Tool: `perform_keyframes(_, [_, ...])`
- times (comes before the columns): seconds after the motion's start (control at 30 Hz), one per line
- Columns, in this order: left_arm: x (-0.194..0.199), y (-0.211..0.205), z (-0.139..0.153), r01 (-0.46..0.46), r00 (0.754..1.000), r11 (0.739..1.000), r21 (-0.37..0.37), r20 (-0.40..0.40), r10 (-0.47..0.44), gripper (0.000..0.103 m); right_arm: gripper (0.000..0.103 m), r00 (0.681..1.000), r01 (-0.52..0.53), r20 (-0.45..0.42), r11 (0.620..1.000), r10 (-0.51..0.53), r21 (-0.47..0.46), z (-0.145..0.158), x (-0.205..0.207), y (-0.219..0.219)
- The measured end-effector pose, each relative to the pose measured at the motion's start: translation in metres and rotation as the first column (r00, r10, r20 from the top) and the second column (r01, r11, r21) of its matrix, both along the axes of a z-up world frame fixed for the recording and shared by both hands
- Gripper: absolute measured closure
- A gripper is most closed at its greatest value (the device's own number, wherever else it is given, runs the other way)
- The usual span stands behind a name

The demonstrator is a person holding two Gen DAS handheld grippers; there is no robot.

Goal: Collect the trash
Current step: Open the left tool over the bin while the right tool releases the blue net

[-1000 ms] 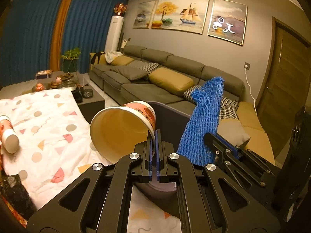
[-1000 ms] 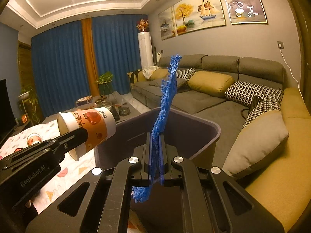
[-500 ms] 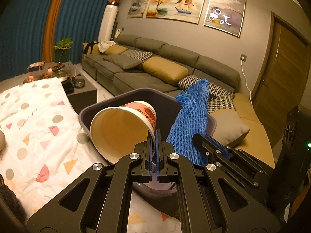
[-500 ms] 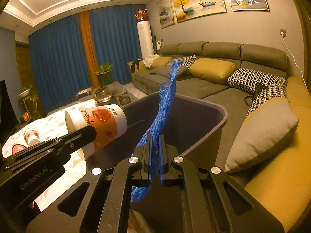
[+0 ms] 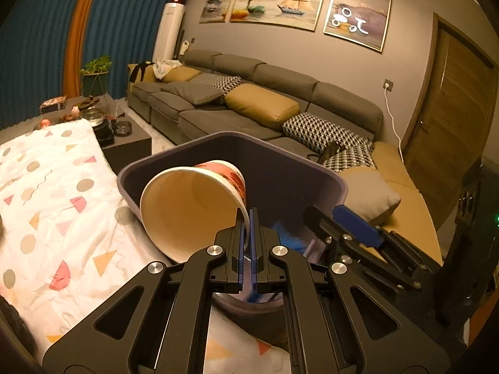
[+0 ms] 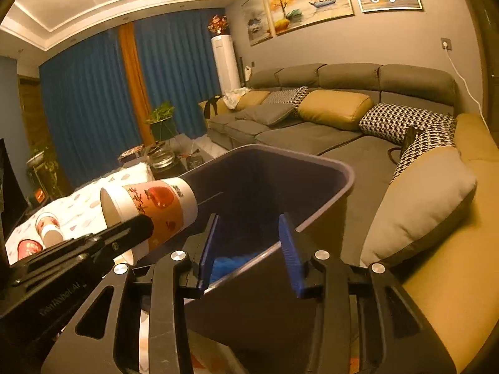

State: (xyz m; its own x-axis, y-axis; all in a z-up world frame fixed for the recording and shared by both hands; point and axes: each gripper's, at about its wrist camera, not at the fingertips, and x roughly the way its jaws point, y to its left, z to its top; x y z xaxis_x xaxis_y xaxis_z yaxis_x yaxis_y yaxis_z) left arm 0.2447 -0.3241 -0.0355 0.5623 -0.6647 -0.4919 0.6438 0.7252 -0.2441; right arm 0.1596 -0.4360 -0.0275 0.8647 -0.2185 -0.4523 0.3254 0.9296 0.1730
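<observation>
Your left tongs point(image 5: 247, 218) pinch the rim of a paper cup point(image 5: 193, 205), which lies tipped on its side over the near edge of the grey bin point(image 5: 330, 174), its open mouth turned back toward the camera. From this side you see only the cup's pale inside and a strip of its red print; the right wrist view shows the outer wall instead, with the orange band and red figures on the paper cup point(image 6: 156, 208), held just left of the grey bin point(image 6: 340, 168). Your right tongs point(image 6: 249, 249) are spread wide over the bin's opening with nothing between them. Between their blue pads the blue foam net point(image 6: 230, 263) lies down inside the bin; the left wrist view catches only a sliver of it point(image 5: 288, 237) beyond the tongs. The right view also takes in two more cups point(image 6: 46, 232) lying on the patterned cloth point(image 6: 84, 199) of the bench.
</observation>
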Motion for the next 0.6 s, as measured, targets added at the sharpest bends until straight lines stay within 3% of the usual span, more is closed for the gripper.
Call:
perform_keyframes(0.23, [0.002,-0.007,-0.006,0.044,0.999,0.999,0.023,-0.033,-0.043,0.096,0.056,0.999,0.030,0.019,1.000,-0.030,-0.003,0.004,-0.011,-0.003])
perform_keyframes(0.33, [0.004,-0.007,-0.009,0.036,0.998,0.999,0.040,-0.045,-0.034,0.087,0.056,0.999,0.039,0.025,0.999,-0.039,-0.008,0.005,-0.014,-0.004])
perform_keyframes(0.5, [0.005,0.003,-0.006,-0.015,0.999,0.999,0.029,-0.045,0.016,0.052,0.056,0.998,0.059,0.037,0.998,-0.059,-0.005,0.009,-0.022,-0.008])
perform_keyframes(0.6, [0.000,0.011,0.000,-0.046,0.999,0.999,0.026,-0.028,0.047,0.039,0.055,0.997,0.062,0.046,0.998,-0.062,-0.011,0.014,-0.028,-0.006])
